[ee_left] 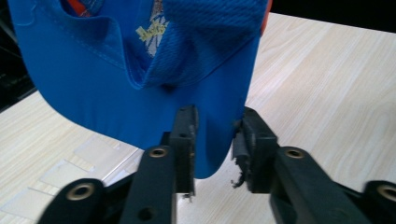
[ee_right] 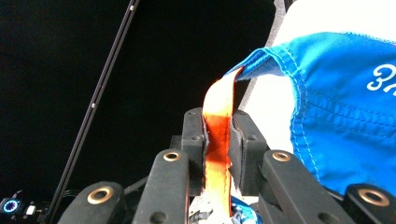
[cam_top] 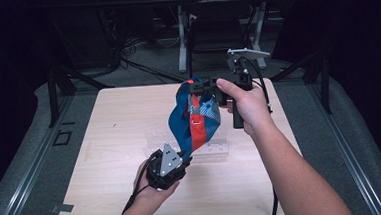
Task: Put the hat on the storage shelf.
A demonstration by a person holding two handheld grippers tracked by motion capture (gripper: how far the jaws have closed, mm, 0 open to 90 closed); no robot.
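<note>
High view puts the pale wooden worktop (cam_top: 133,191) in front of me, with dark floor and another desk's legs beyond its far edge. Above the middle of the worktop I hold a blue cap (cam_top: 182,120) in the air between my two grippers, its opening turned toward me so the orange strap (cam_top: 196,129) across its back shows. Under the cap, flat on the wood, lies a clear plastic tray (cam_top: 216,148), which I can make out only faintly.

My right gripper (cam_top: 202,86) is the higher one, at the cap's top edge. In the right gripper view its jaws are clamped together on the orange strap (ee_right: 217,140), which rises from between them to the blue fabric (ee_right: 341,116).

My left gripper (cam_top: 168,164) sits lower and nearer to me, just above the worktop, with its grey three-cornered plate (cam_top: 170,156) facing up. In the left gripper view its jaws stand apart on either side of the cap's blue brim (ee_left: 140,107), whose edge dips between them; the left jaw is against the brim, the right one just clear of it.
</note>
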